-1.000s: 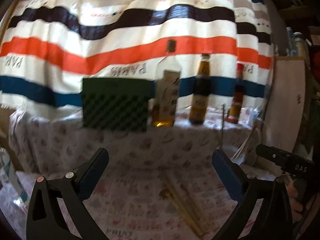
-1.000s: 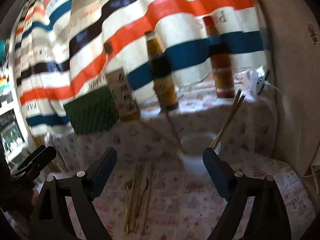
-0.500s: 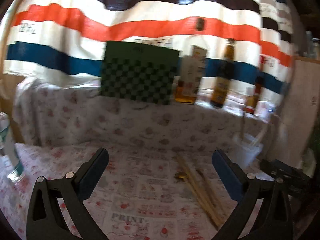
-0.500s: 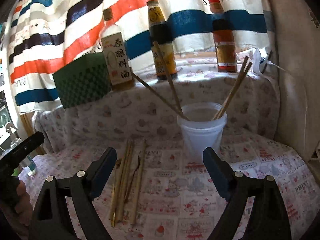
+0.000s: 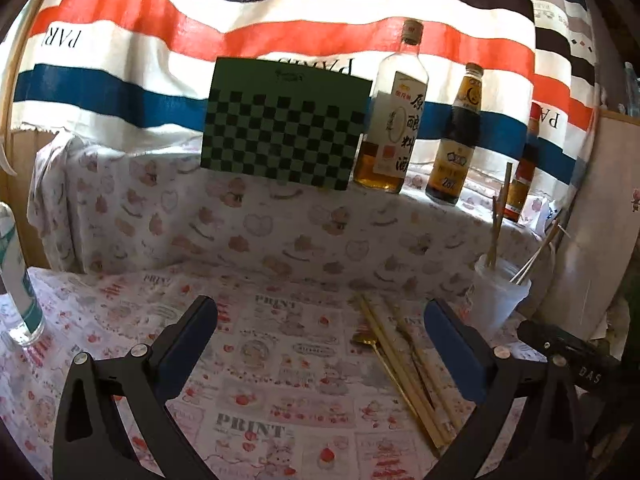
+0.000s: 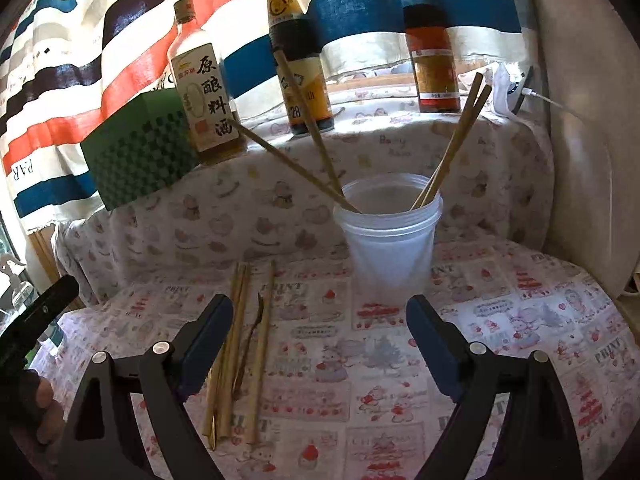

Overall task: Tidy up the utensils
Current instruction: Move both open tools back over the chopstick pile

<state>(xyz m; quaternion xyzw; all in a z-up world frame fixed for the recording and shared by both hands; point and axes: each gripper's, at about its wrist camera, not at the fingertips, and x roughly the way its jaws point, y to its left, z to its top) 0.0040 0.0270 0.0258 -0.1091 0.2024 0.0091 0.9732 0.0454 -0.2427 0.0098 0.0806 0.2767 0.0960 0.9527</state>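
Observation:
Several wooden chopsticks (image 6: 240, 344) and a thin metal utensil (image 6: 249, 340) lie in a bundle on the printed tablecloth. They also show in the left wrist view (image 5: 404, 364), with a gold utensil (image 5: 376, 350) beside them. A translucent plastic cup (image 6: 392, 240) holds several chopsticks leaning outward; it also shows in the left wrist view (image 5: 500, 296). My right gripper (image 6: 320, 344) is open and empty, in front of the cup, its left finger over the bundle. My left gripper (image 5: 320, 344) is open and empty, left of the bundle.
A raised ledge behind carries a green checkered box (image 5: 284, 124), a cooking wine bottle (image 5: 394, 120), a dark sauce bottle (image 5: 456, 148) and a red-capped bottle (image 6: 430, 48). A clear bottle (image 5: 16, 276) stands at far left. A striped cloth hangs behind.
Both grippers tilted downward and moved closer to the table. The cup and chopstick bundle now sit nearer and lower in the right wrist view. Both stayed open.

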